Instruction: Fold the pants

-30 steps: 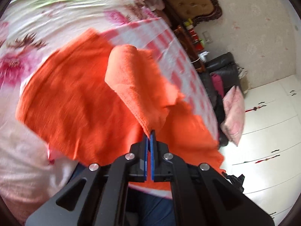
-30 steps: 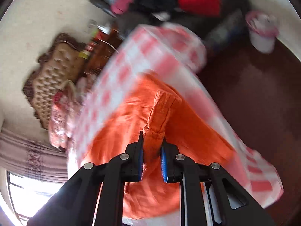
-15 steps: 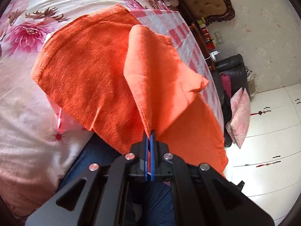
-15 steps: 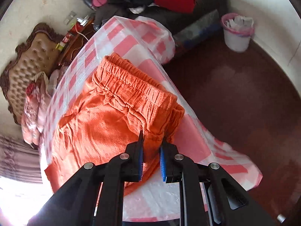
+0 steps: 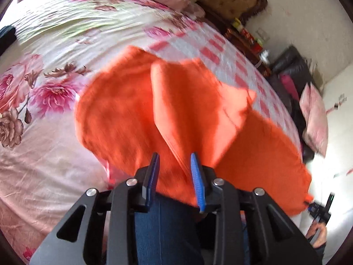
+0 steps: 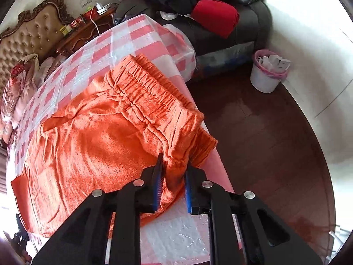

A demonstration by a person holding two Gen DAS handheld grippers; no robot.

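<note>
The orange pants (image 5: 114,114) lie spread on the bed, and a raised fold of one leg (image 5: 187,110) runs down to my left gripper (image 5: 174,155). Its jaws are opening; the fold's edge hangs between them near the right blue pad without being pressed. In the right wrist view the pants (image 6: 92,145) lie flat with the gathered elastic waistband (image 6: 150,92) towards the bed's corner. My right gripper (image 6: 174,163) is closing on the near corner of the waistband, and cloth fills the gap between its pads.
A red-and-white checked plastic cover (image 6: 136,37) lies under the pants on the floral bedsheet (image 5: 55,50). Beyond it are a tufted headboard (image 6: 28,42), a black sofa (image 6: 247,24) piled with clothes and a white bin (image 6: 267,77) on dark floor. A jeans-clad leg (image 5: 167,227) is below my left gripper.
My left gripper's jaws, shut on the leg fold before, have parted and the fold sags. The right gripper keeps hold of the waistband corner, and the waistband now lies spread flat.
</note>
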